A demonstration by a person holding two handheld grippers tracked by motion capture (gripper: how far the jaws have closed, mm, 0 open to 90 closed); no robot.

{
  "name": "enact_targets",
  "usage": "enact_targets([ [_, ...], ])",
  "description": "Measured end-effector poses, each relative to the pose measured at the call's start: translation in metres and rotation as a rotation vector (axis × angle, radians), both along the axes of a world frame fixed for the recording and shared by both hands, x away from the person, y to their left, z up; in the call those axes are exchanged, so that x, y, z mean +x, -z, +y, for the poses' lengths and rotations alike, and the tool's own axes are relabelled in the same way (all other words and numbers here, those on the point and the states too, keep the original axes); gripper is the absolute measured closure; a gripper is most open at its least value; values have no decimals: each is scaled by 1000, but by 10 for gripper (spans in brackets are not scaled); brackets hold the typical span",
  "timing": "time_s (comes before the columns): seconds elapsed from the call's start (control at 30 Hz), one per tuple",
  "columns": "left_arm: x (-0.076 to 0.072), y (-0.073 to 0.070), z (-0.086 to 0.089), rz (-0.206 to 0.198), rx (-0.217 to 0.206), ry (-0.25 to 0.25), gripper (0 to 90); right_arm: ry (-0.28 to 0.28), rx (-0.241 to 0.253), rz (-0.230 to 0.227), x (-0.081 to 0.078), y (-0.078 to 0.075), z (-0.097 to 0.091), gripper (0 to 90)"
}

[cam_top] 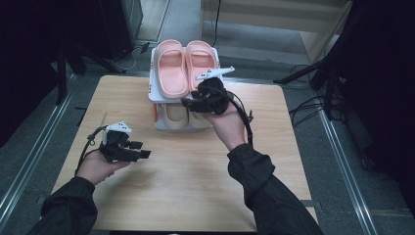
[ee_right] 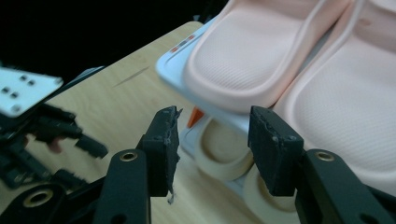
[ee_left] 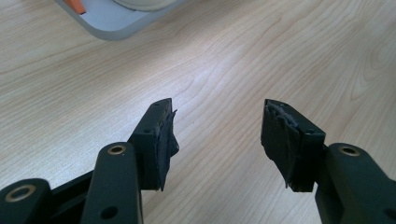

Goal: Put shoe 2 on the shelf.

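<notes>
A two-tier white shoe rack (cam_top: 155, 95) stands at the far edge of the wooden table (cam_top: 186, 166), and everything else sits around it. On its top shelf lies a pair of pink slippers (cam_top: 185, 66), side by side with toes toward the person; on the shelf beneath them rests a pair of cream slippers (cam_top: 177, 117), partly shaded by the upper tier. The right gripper (cam_top: 192, 104) hovers just in front of the rack's top shelf, level with the near edge; in the right gripper view its jaws stand parted with nothing between them, the toes of the pink slippers (ee_right: 261, 60) and the cream slippers (ee_right: 224, 149) just beyond. The left gripper (cam_top: 139, 149) is well apart from the rack, toward the near left of the table, its jaws open and empty over bare wood, with a corner of the rack (ee_left: 112, 23) at the top of its own view.
</notes>
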State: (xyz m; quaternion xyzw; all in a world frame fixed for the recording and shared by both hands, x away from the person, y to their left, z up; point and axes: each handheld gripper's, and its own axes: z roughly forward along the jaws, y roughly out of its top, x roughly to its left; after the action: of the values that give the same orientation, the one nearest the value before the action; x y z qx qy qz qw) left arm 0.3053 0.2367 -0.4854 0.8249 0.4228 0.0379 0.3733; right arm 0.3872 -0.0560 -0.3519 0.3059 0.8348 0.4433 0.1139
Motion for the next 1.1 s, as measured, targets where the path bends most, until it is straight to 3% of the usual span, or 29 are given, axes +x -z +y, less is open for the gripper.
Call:
enact_targets([
  [0.2,-3,-1,0,-7,-3,0,420,-48,0,2,-18,19,-11,525],
  [0.33,-5,-1,-1,-9,-9,-7,402,-47,-32,-18,-28,32,-20,527],
  [0.53,-8,0,-4,-8,-1,2,391,-93,-24,-10,-43,51,-33,531],
  [0.7,-15,-1,-10,-17,8,27,376,-125,-34,-8,-50,67,-45,528],
  [1.1,-25,-3,-26,-26,24,81,362,-145,-46,35,-67,98,-73,511],
])
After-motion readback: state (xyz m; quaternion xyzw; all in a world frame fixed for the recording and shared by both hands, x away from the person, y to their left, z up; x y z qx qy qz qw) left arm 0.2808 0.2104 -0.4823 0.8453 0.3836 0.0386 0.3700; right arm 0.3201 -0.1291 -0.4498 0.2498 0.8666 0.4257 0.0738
